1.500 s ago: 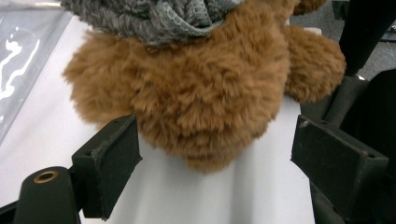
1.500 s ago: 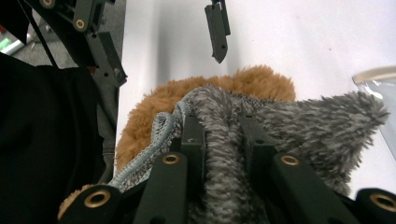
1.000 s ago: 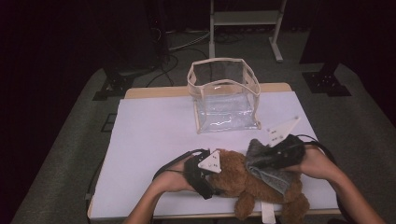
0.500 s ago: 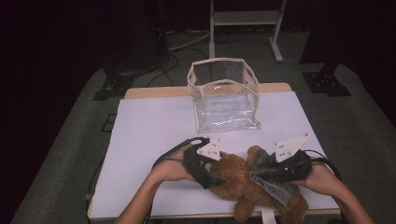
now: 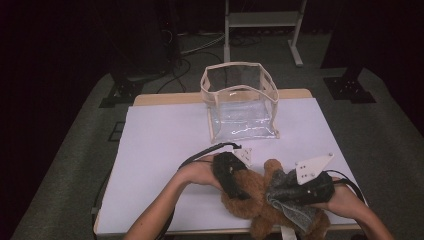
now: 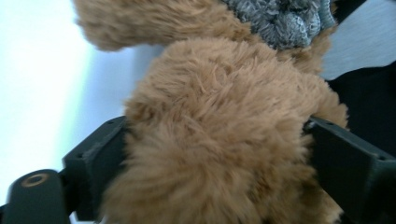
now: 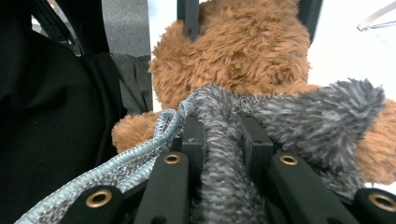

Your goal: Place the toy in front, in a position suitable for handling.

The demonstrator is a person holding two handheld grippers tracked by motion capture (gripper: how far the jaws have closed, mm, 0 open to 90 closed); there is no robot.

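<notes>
A brown teddy bear (image 5: pixel 250 202) lies at the table's near edge with a grey knitted garment (image 5: pixel 292 207) draped on it. My left gripper (image 5: pixel 241 192) comes in from the left. Its jaws have just been opening and stand wide around the bear's furry head (image 6: pixel 219 140). Fur pushes against both jaws. My right gripper (image 5: pixel 277 192) comes in from the right, shut on a fold of the grey garment (image 7: pixel 322 116), right behind the bear's head (image 7: pixel 233 46). In the right gripper view the left gripper's jaws flank that head.
A clear plastic pouch (image 5: pixel 240 107) with beige trim stands upright and open-topped at the back middle of the white table (image 5: pixel 160 150). Beyond the table are a metal stand (image 5: pixel 260 20) and cables on the grey floor. Both forearms rest over the near edge.
The left gripper slid right and a little away from me onto the bear. The right gripper came down and toward me, lowering the grey garment onto the bear.
</notes>
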